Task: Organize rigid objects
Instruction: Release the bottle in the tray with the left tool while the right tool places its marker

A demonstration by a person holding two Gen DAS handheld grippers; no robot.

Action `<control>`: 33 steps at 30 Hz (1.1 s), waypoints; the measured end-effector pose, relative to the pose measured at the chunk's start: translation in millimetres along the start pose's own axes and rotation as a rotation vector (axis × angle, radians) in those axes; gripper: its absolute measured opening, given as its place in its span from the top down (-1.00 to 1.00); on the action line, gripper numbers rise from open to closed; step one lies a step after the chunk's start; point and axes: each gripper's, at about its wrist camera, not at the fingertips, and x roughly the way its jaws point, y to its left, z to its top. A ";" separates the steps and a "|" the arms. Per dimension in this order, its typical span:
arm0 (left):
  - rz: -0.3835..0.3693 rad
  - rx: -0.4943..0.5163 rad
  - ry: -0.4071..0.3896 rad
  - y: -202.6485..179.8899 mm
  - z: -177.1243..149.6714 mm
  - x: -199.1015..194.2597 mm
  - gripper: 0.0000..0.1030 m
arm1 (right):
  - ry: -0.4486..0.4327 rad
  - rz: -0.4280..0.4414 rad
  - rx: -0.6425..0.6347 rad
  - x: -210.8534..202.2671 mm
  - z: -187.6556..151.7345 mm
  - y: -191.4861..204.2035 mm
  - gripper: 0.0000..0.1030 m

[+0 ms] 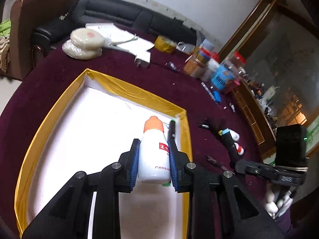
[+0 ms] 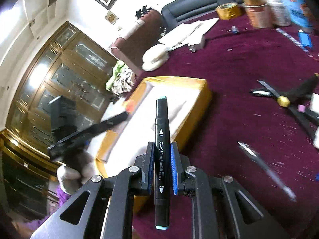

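Note:
My left gripper (image 1: pixel 154 145) is shut on a white plastic bottle (image 1: pixel 153 159) with an orange cap. It hangs over the right end of a white tray with a yellow taped rim (image 1: pixel 139 95). A dark marker (image 1: pixel 172 128) lies in the tray against its right wall. My right gripper (image 2: pixel 161 146) is shut on a black art marker (image 2: pixel 161 131) with pale blue end caps, held upright above the purple cloth just right of the tray (image 2: pixel 201 91). The left wrist view shows that marker (image 1: pixel 227 137) to the right of the tray. The left gripper (image 2: pixel 89 131) shows blurred over the tray.
More markers (image 2: pixel 299 107) and a pen (image 2: pixel 265 171) lie loose on the purple tablecloth (image 1: pixel 119 65), with small red-capped bottles (image 1: pixel 238 149) nearby. Jars (image 1: pixel 199 63), a yellow tape roll (image 1: pixel 165 43), wrapped round cakes (image 1: pixel 85 43) and papers (image 1: pixel 129 39) crowd the far edge.

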 end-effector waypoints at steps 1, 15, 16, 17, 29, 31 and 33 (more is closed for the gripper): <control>0.005 0.001 0.014 3.3 3.6 6.0 0.53 | 0.003 0.005 0.011 8.0 3.6 3.6 0.74; 0.113 -0.057 0.122 50.2 26.8 72.0 0.39 | 0.027 -0.051 0.300 97.4 28.6 -8.8 0.74; 0.104 -0.072 0.123 53.6 25.7 71.9 0.22 | 0.024 -0.060 0.308 98.1 28.8 -10.9 0.74; 0.087 -0.096 0.120 58.1 23.6 70.1 0.13 | 0.020 -0.071 0.315 99.1 29.3 -12.5 0.74; 0.040 -0.251 0.040 74.4 -4.5 48.1 -0.19 | -0.034 -0.201 0.237 99.8 34.2 2.0 0.60; 0.035 -0.259 0.034 71.4 -7.9 46.5 -0.25 | -0.053 -0.213 0.202 95.5 36.7 8.5 0.59; 0.032 -0.262 0.028 66.8 -12.0 44.9 -0.27 | -0.080 -0.232 0.142 85.5 39.5 18.3 0.59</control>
